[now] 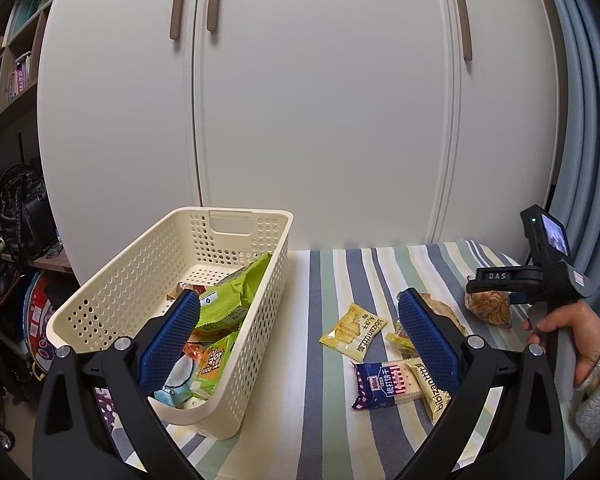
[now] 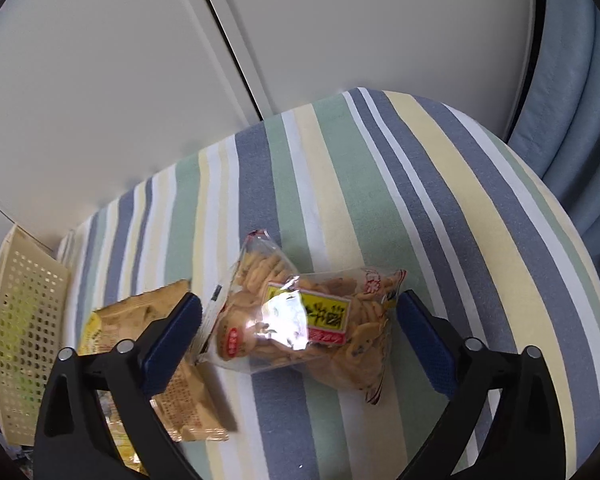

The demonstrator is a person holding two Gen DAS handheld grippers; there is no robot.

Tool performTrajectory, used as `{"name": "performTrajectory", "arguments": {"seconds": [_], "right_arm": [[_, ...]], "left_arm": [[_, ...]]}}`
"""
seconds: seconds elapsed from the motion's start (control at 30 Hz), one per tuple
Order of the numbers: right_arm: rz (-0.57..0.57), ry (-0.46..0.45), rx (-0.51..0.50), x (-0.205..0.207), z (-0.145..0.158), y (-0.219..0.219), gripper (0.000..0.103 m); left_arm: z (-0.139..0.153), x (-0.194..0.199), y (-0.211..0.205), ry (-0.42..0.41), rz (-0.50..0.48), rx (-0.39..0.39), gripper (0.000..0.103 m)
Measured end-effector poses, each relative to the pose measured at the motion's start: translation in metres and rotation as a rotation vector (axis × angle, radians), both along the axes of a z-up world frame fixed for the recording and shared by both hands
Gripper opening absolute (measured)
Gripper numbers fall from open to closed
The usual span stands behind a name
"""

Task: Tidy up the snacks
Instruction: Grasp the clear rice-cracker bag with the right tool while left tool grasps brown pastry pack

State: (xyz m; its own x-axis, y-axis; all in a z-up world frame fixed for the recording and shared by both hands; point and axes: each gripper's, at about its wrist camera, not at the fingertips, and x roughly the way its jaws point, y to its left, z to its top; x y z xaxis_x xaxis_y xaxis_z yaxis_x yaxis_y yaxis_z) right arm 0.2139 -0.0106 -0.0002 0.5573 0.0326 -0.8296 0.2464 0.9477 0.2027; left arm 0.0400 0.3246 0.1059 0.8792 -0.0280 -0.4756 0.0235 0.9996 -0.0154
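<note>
With both jaws spread wide, the right claw (image 2: 298, 322) straddles a clear cracker bag (image 2: 300, 320) on the striped desk (image 2: 440, 208), gripping nothing. Only the left view shows the left claw (image 1: 298, 320), equally released, beside the snack-filled basket (image 1: 172, 280) and loose packets (image 1: 354, 332).

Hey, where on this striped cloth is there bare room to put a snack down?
Bare stripes lie between the cream basket and the yellow bibizan packet, and along the back edge by the white cabinet doors. The right wrist view shows more beyond the clear cracker bag. The front right, around the blue soda cracker pack, is crowded.
</note>
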Motion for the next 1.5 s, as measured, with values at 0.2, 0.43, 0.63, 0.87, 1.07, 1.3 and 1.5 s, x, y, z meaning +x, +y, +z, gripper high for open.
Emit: {"name": "performTrajectory", "arguments": {"seconds": [0.2, 0.43, 0.63, 0.87, 1.07, 1.3, 1.5], "right_arm": [[0.017, 0.004, -0.001, 0.004, -0.005, -0.004, 0.098], [0.032, 0.033, 0.005, 0.014, -0.018, -0.009, 0.098], [0.035, 0.038, -0.031, 0.007, -0.016, -0.001, 0.090], [0.035, 0.010, 0.022, -0.015, -0.004, -0.008, 0.084], [0.036, -0.043, 0.082, -0.042, 0.009, -0.027, 0.084], [0.010, -0.082, 0.106, -0.056, 0.009, -0.047, 0.084], [0.012, -0.097, 0.140, -0.057, 0.008, -0.051, 0.084]], "left_arm": [[-0.005, 0.001, -0.008, 0.012, -0.021, 0.020, 0.100], [-0.009, 0.002, -0.010, 0.029, -0.038, 0.017, 0.100], [-0.013, 0.008, -0.008, 0.057, -0.050, -0.010, 0.100], [-0.020, 0.014, -0.010, 0.096, -0.067, -0.037, 0.100], [-0.020, 0.026, -0.022, 0.148, -0.113, -0.073, 0.100], [-0.024, 0.057, -0.065, 0.242, -0.225, -0.113, 0.100], [-0.040, 0.094, -0.105, 0.347, -0.280, -0.142, 0.100]]}}
